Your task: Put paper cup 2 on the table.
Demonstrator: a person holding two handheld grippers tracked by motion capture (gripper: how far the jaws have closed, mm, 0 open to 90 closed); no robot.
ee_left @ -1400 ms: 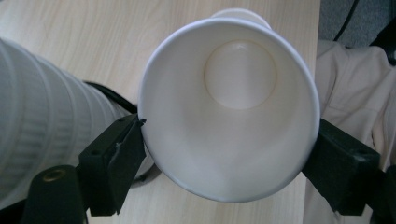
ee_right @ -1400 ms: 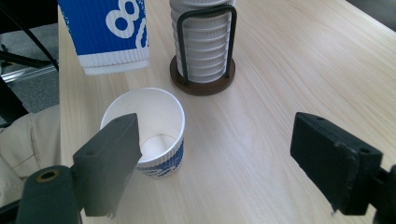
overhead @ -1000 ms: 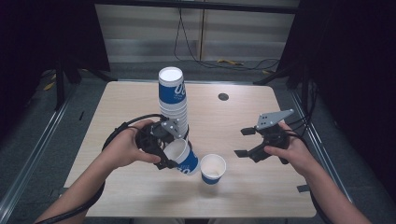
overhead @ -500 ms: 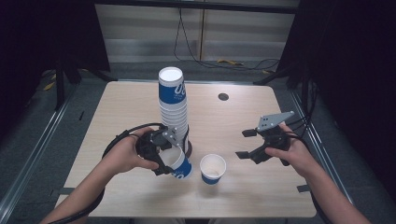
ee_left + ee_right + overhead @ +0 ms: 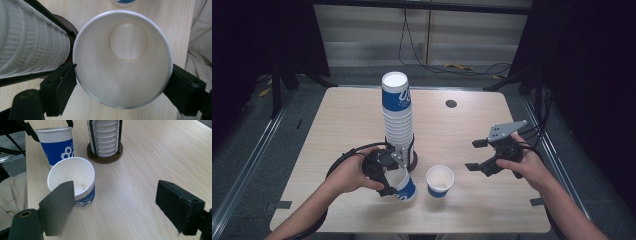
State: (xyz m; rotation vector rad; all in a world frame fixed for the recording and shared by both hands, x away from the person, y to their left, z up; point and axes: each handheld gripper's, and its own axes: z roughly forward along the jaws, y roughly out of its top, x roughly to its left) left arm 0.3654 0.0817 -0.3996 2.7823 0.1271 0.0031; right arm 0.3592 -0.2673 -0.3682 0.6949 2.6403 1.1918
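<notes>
Two loose paper cups are in play at lower centre of the high view, both blue-banded with white ribbed rims. We hold one blue-and-white paper cup (image 5: 403, 184) in our left gripper (image 5: 388, 176), jaws clamped on its rim from both sides; the left gripper view looks straight down into its white inside, black jaws pressing left and right of the rim. It sits low, at or just above the pale wooden table (image 5: 342, 120); we cannot tell whether its base touches. The second blue-and-white paper cup (image 5: 440, 180) stands upright just to the right of it in the high view, apart from it.

Behind both, at centre frame, the tall stack of nested paper cups (image 5: 398, 115) rises from its dark wire holder on a round brown base (image 5: 105, 155).

Our right gripper (image 5: 484, 155) hovers at right of centre, jaws wide apart with nothing between them. In the right gripper view, the standing cup lies just ahead of its left-hand jaw.

Judgement: the step in hand is setting down the cup drawn from the stack, beside the one already placed. Next move calls for seating the base flat, then parting the left jaws cleanly so the light cup does not tip toward its neighbour or the holder.
</notes>
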